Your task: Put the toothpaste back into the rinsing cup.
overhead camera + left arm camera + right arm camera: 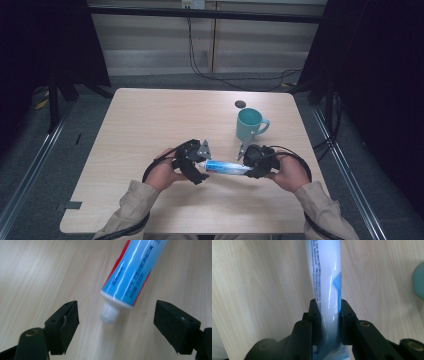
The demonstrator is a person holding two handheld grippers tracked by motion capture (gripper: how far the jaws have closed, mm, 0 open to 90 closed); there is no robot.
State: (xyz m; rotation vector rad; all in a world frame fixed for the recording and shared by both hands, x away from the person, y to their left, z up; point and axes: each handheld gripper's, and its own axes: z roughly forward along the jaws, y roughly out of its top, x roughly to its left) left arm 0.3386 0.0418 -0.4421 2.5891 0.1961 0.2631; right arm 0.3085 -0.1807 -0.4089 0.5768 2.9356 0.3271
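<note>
A blue, white and red toothpaste tube (227, 167) lies level just above the table's front middle, between the two hand-held grippers. My right gripper (248, 169) is shut on the tube's flat tail end; in the right gripper view its jaws (329, 307) pinch the tube (325, 277), which runs away from the camera. My left gripper (201, 168) stands open at the tube's other end. In the left gripper view the white cap (109, 313) sits between the wide-apart pads of that gripper (117, 312) without touching either, and the tube body (132, 272) slants off to the upper right.
A teal mug (249, 124) stands upright behind the right gripper, its handle to the right; its edge (419, 280) shows in the right gripper view. A small dark round thing (240, 104) lies behind the mug. The light wooden table (150, 115) has bare room at the left and back.
</note>
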